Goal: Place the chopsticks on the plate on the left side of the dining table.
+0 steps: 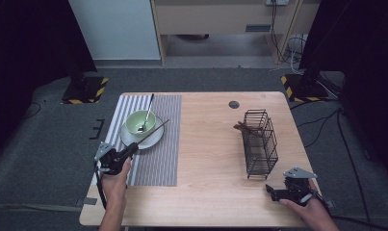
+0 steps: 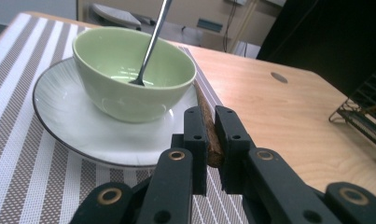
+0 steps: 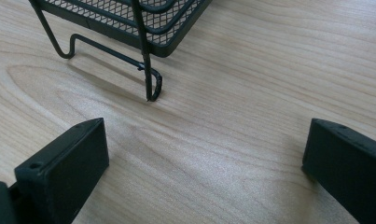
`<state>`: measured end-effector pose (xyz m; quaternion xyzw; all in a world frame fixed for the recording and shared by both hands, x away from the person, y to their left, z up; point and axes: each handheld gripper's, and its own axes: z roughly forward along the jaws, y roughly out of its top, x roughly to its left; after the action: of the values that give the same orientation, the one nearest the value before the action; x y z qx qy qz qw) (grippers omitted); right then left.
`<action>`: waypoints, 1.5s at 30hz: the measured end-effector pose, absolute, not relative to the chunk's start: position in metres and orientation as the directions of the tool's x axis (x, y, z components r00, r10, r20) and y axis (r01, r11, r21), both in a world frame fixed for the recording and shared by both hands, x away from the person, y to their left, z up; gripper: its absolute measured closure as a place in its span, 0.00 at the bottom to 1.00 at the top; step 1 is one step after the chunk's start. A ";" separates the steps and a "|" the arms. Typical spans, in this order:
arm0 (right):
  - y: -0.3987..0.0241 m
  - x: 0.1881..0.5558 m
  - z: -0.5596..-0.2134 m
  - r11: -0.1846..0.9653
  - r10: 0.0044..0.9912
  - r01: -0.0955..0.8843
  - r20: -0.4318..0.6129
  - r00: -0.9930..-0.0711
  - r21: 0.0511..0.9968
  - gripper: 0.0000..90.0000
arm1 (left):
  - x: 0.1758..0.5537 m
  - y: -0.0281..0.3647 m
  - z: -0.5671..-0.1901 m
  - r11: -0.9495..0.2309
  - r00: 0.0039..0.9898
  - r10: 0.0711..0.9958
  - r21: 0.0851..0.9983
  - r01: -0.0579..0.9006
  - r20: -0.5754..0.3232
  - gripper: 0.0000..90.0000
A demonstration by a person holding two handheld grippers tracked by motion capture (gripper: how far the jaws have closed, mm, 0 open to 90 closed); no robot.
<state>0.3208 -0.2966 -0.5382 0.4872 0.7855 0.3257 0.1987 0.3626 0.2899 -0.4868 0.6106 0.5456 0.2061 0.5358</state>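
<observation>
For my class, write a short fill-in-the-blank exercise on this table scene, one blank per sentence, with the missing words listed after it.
1. The left claw is shut on a brown ____, whose far end lies on the plate.
2. The spoon stands in the ____ bowl.
3. The plate rests on a ____ placemat.
4. The right claw, jaws wide open, faces the foot of the black wire ____.

Missing words: chopstick; green; striped; rack

Between your left jaws sits the chopstick (image 2: 209,126); just ahead, the bowl (image 2: 129,74) on its plate (image 2: 69,121); ahead of your right jaws, the wire rack (image 3: 143,23)
</observation>
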 end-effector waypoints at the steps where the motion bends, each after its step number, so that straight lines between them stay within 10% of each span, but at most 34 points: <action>1: -0.297 0.321 -0.538 0.313 0.895 0.636 0.005 -0.446 0.705 0.00 | 0.363 0.290 -0.487 0.158 0.332 0.884 0.879 0.450 -0.329 0.93; 45: -0.297 0.320 -0.538 0.322 0.890 0.631 0.001 -0.456 0.705 0.00 | 0.377 0.307 -0.521 0.021 0.369 0.862 0.753 0.658 -0.347 0.93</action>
<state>0.3200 -0.2966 -0.5382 0.4824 0.7885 0.3258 0.1984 0.3772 0.3075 -0.5215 0.6905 0.5503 0.1121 0.4559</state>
